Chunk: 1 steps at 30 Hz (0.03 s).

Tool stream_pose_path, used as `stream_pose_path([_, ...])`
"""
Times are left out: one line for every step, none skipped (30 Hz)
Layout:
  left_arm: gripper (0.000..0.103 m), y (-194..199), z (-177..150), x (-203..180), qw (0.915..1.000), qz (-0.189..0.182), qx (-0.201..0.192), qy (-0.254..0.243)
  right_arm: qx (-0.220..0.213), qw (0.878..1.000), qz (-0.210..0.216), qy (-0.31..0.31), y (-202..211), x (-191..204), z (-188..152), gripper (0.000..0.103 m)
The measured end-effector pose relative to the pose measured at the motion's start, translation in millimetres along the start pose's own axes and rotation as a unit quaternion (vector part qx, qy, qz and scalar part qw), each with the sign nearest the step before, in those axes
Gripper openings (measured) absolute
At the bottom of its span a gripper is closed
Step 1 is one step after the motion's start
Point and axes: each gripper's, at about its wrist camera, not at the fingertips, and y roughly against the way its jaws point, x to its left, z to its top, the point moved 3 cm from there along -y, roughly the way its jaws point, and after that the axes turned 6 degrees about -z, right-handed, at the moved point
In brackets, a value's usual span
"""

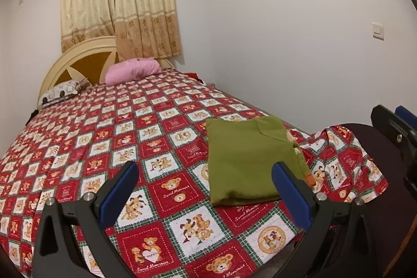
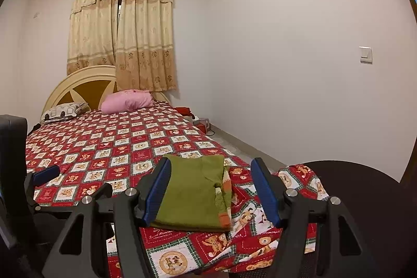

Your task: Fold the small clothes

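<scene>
A small green garment (image 1: 245, 158) with an orange cuff lies folded into a flat rectangle near the foot of the bed, on the red teddy-bear bedspread (image 1: 125, 137). My left gripper (image 1: 206, 176) is open and empty, hovering just in front of the garment's near left part. In the right wrist view the green garment (image 2: 192, 194) lies between the open fingers of my right gripper (image 2: 211, 176), which holds nothing. The left gripper's blue pad (image 2: 47, 175) shows at that view's left edge.
A pink pillow (image 1: 133, 69) and a patterned pillow (image 1: 62, 93) lie at the headboard. A dark round chair seat (image 2: 365, 189) stands at the bed's right corner with bedspread draped on it. A white wall runs along the right; small items sit on the floor (image 2: 200, 121) beside the bed.
</scene>
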Motion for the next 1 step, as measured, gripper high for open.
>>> stream_pose_path([0.103,-2.7,0.0,2.2,1.0000,0.003,0.003,-0.001,0.001,1.000,-0.002,0.001,-1.7,-1.0,-0.3,0.064])
